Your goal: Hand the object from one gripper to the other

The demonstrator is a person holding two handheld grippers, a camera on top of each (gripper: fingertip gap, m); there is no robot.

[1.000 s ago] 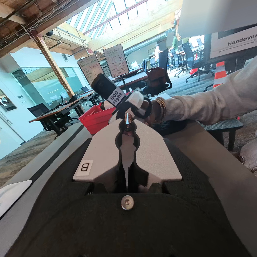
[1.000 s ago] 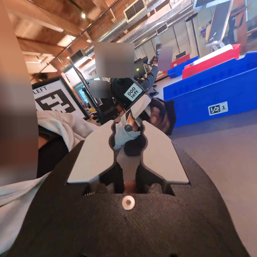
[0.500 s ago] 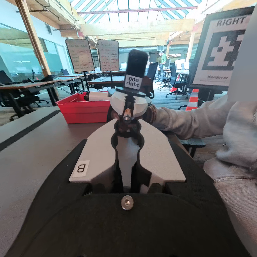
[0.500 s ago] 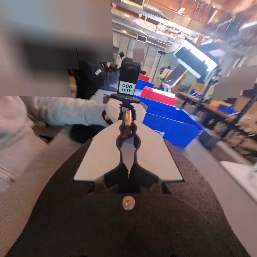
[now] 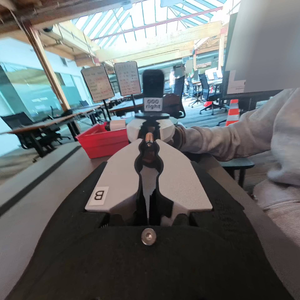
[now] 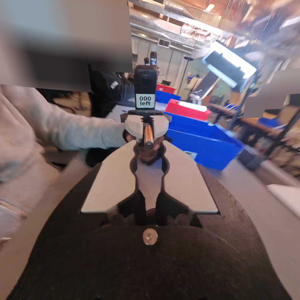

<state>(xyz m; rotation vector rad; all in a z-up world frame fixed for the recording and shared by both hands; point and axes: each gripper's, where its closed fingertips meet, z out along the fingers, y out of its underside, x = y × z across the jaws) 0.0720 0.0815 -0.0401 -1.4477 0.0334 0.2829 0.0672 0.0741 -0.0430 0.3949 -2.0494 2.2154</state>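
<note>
A small cylindrical battery (image 5: 149,138) with an orange jacket and metal ends is pinched between the tips of my left gripper (image 5: 149,143), which is shut on it. In the right wrist view the battery (image 6: 148,134) sticks out of the left gripper (image 6: 146,128) towards me. My right gripper (image 6: 149,143) is open, with its fingertips on either side of the battery's near end and not pressing on it. In the left wrist view the right gripper (image 5: 150,129) faces me just behind the battery, jaws apart. Both grippers are held above a grey table (image 5: 40,186).
A red bin (image 5: 100,142) stands on the table behind the grippers on the left. Blue bins (image 6: 203,142) and another red bin (image 6: 186,110) stand on the far side. Grey sleeves (image 5: 227,134) reach in from the side. An orange cone (image 5: 233,112) and office chairs stand beyond the table.
Half a second ago my right gripper was shut on the battery and my left jaws were apart. Now my left gripper has shut on it and my right has opened.
</note>
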